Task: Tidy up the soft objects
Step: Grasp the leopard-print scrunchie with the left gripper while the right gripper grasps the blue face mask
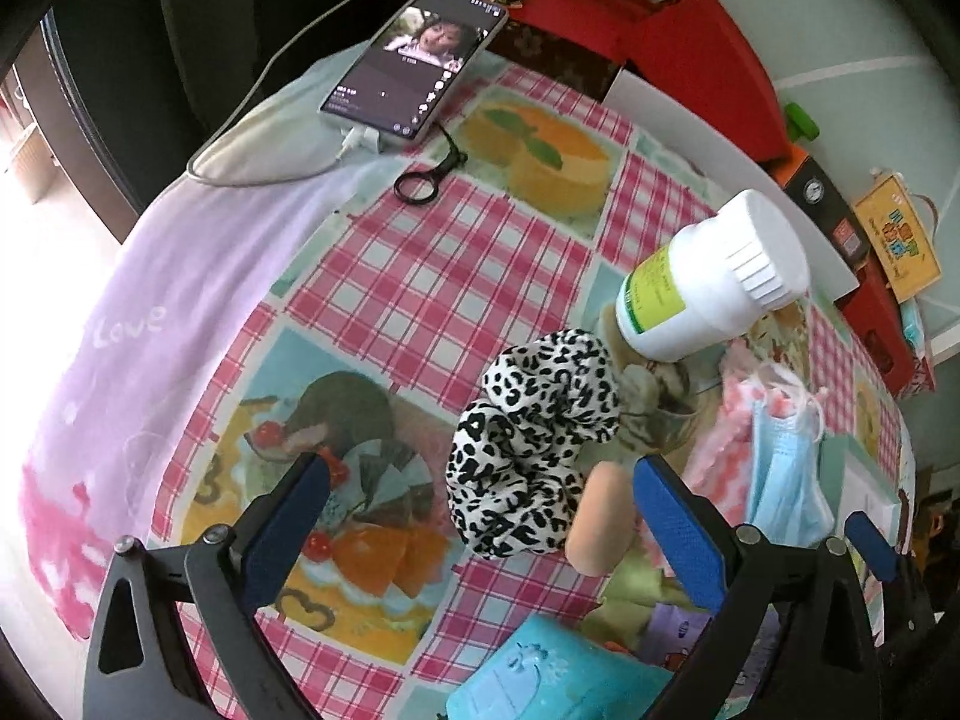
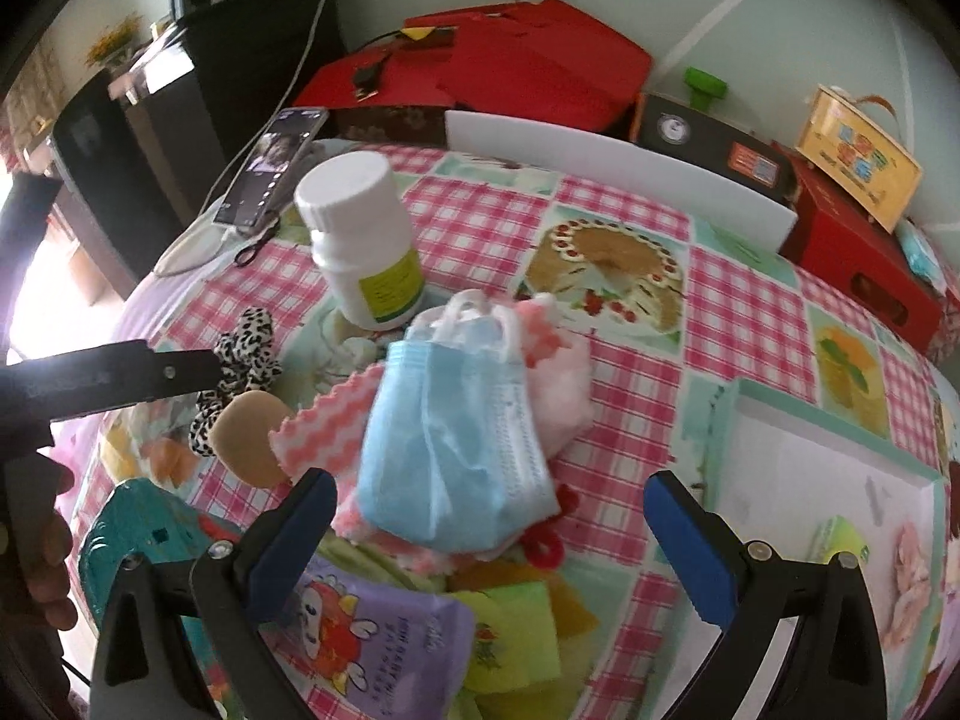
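A leopard-print scrunchie (image 1: 531, 438) lies on the checked tablecloth, between and just beyond the fingers of my open left gripper (image 1: 480, 498). A tan powder puff (image 1: 600, 519) leans against its right side. My right gripper (image 2: 489, 510) is open above a blue face mask (image 2: 450, 438), which rests on a pink zigzag cloth (image 2: 327, 423) and a pink fluffy piece (image 2: 564, 387). The scrunchie (image 2: 240, 354) and puff (image 2: 252, 438) also show at the left of the right wrist view, beside the left gripper's black arm (image 2: 114, 378). Nothing is held by either gripper.
A white pill bottle (image 1: 714, 279) stands behind the scrunchie. A phone (image 1: 414, 63) on a cable and small scissors (image 1: 429, 177) lie at the far edge. A mint-rimmed white tray (image 2: 828, 474) sits right. Pouches (image 2: 372, 630) and a teal item (image 1: 552, 672) crowd the near edge. Red boxes (image 2: 528, 66) line the back.
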`<state>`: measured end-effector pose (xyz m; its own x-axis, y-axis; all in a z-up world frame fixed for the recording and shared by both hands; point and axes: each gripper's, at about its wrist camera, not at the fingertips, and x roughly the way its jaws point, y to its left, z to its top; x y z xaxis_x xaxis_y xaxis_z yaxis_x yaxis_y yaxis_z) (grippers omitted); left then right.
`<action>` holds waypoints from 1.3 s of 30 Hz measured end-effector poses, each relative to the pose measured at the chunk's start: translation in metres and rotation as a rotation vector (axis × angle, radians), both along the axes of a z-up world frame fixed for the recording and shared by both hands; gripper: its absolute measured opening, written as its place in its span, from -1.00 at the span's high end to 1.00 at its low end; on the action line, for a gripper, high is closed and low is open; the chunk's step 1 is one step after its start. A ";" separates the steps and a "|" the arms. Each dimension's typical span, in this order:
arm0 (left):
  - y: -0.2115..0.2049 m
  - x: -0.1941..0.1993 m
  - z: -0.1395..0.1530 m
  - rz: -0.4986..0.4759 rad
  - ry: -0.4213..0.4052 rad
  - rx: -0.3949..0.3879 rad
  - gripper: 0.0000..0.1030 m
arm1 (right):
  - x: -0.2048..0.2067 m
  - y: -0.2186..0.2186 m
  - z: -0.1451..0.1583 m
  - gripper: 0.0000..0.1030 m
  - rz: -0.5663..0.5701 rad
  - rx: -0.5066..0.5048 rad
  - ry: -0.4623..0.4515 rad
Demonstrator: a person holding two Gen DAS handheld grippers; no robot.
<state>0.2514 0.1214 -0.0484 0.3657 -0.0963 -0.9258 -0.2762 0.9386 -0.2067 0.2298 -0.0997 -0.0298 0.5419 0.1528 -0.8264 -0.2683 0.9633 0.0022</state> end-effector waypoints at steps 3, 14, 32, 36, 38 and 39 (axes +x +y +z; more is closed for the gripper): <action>0.002 0.003 -0.007 -0.004 0.022 -0.003 -0.87 | 0.002 0.008 -0.004 -0.94 0.029 -0.007 0.004; 0.006 0.009 -0.019 -0.034 0.063 -0.010 -0.30 | 0.007 0.014 -0.018 -0.29 0.064 0.014 0.050; 0.005 0.012 -0.017 -0.046 0.026 -0.016 0.62 | 0.009 0.001 -0.018 0.28 0.049 0.078 0.068; 0.008 0.010 -0.015 -0.037 0.016 -0.005 0.67 | 0.008 0.001 -0.016 0.37 0.055 0.081 0.064; 0.007 0.011 -0.014 -0.039 0.012 -0.001 0.69 | 0.008 0.000 -0.015 0.40 0.055 0.084 0.062; 0.006 0.010 -0.014 -0.040 0.010 0.000 0.69 | 0.008 0.000 -0.014 0.41 0.054 0.085 0.062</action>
<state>0.2617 0.1278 -0.0624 0.3527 -0.1108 -0.9292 -0.2406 0.9488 -0.2045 0.2378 -0.0996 -0.0441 0.4789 0.2517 -0.8410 -0.3171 0.9429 0.1016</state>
